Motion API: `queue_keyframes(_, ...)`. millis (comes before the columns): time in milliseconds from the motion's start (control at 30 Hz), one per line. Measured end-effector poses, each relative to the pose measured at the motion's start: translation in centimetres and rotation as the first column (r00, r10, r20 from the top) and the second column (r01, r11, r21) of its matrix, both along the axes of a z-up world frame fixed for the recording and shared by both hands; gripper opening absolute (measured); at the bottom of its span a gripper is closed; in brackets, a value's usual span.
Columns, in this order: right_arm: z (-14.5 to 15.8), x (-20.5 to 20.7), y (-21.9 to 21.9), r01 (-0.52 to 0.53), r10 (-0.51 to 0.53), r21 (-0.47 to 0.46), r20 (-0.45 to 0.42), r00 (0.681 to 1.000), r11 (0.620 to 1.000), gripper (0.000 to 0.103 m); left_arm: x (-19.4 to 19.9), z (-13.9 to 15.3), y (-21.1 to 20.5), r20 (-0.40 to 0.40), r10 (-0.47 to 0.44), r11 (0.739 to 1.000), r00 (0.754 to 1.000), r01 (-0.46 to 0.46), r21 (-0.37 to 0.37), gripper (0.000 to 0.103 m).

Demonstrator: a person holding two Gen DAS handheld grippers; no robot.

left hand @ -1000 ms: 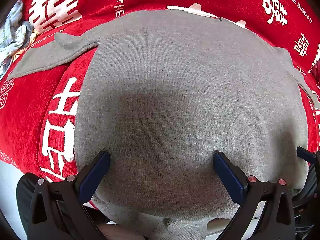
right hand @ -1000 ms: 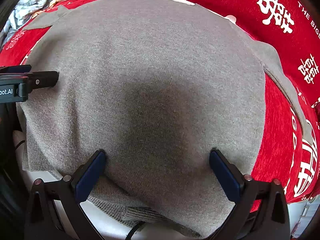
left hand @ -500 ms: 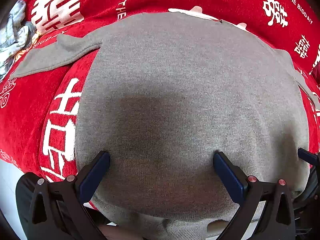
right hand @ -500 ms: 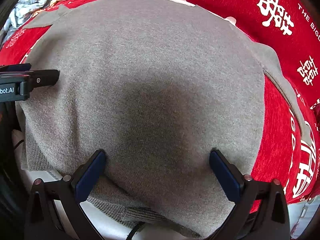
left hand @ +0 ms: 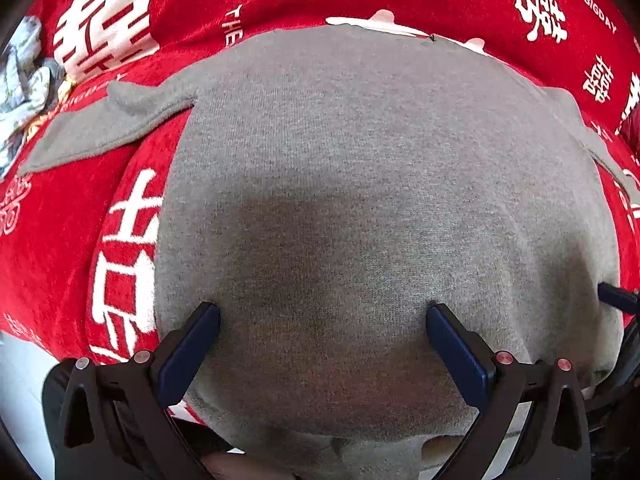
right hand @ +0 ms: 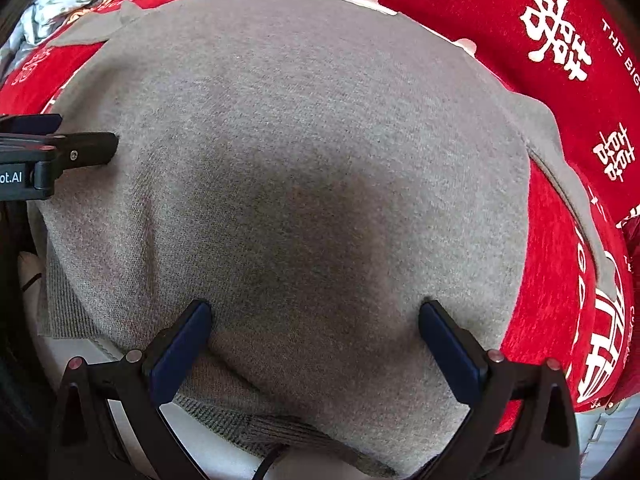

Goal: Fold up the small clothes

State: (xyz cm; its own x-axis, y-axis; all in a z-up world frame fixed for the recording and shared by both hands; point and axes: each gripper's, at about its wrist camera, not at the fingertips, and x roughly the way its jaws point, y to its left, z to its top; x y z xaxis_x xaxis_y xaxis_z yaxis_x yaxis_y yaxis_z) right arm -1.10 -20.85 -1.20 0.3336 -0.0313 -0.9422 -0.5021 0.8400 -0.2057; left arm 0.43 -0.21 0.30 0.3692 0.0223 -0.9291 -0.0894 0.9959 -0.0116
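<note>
- L gripper (left hand: pixel 323 320): jaws are being held spread wide, nothing pinched; blue pads (left hand: pixel 188 354) are being pressed down on the near part of the grey sweater (left hand: pixel 360 168), one each side of a dark shadow patch.
- R gripper (right hand: pixel 316 318): jaws likewise being held wide apart, nothing clamped; pads (right hand: pixel 180 354) are resting on the sweater close to its ribbed hem (right hand: pixel 264 426), which is seen bunched along the near edge.
- L gripper is also being seen from the side at the left edge of the R wrist view, w/ one black fingertip (right hand: pixel 86 148) touching the knit; a blue tip of the R gripper is just showing at the right edge of the L wrist view.
- Sweater is being laid flat, spread over the red blanket (left hand: pixel 60 240), body filling the middle of both views.
- One sleeve (left hand: pixel 104 132) is being stretched out to the left, a small fold sticking up near the shoulder; other sleeve (right hand: pixel 560 168) is lying along the right side.
- Blanket is printed w/ white characters and "THE BIGDAY" text (left hand: pixel 588 2); its near edge is hanging over a white surface (right hand: pixel 80 356).
- Crumpled pale grey-blue cloth (left hand: pixel 24 80) is lying far left, well apart from the sweater body, near the left sleeve end.
</note>
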Motion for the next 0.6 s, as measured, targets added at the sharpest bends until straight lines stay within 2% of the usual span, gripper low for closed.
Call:
queue_keyframes(67, 0.4, 0.3, -0.1, -0.006, 0.006, 0.003, -0.008, 1.0, 1.0, 0.103, 0.0, 0.6, -0.4, 0.013, -0.004, 0.999, 1.0, 0.003, 0.052, 0.103)
queue_keyframes(167, 2.6, 1.0, -1.0, 0.013, -0.016, 0.054, 0.055, 0.998, 0.998, 0.103, -0.1, 2.1, -1.1, 0.052, -0.026, 0.996, 0.998, 0.021, 0.091, 0.103)
queue_keyframes(233, 4.9, 1.9, -2.3, 0.052, -0.066, 0.125, 0.119, 0.991, 0.991, 0.103, 0.1, 3.4, -1.6, 0.08, -0.027, 0.996, 0.996, 0.02, 0.084, 0.103)
queue_keyframes(333, 8.5, 3.2, -5.1, 0.126, -0.182, 0.236, 0.233, 0.955, 0.964, 0.103, 0.9, 4.9, -2.0, 0.107, -0.01, 0.999, 0.994, 0.005, 0.047, 0.103)
queue_keyframes(400, 10.6, 4.2, -7.7, 0.185, -0.278, 0.317, 0.278, 0.92, 0.93, 0.103, 1.8, 5.6, -2.5, 0.112, -0.015, 0.999, 0.994, 0.011, 0.032, 0.103)
queue_keyframes(467, 12.2, 5.2, -10.6, 0.247, -0.374, 0.395, 0.285, 0.883, 0.885, 0.103, 2.9, 6.3, -3.6, 0.117, -0.033, 0.999, 0.993, 0.03, 0.027, 0.103)
queue_keyframes(533, 13.1, 6.1, -13.7, 0.304, -0.464, 0.475, 0.266, 0.845, 0.826, 0.103, 4.2, 6.8, -4.9, 0.119, -0.06, 0.998, 0.991, 0.056, 0.034, 0.103)
queue_keyframes(600, 13.2, 7.5, -17.5, 0.377, -0.558, 0.543, 0.214, 0.801, 0.75, 0.103, 5.8, 7.2, -6.4, 0.109, -0.09, 0.996, 0.99, 0.086, 0.039, 0.103)
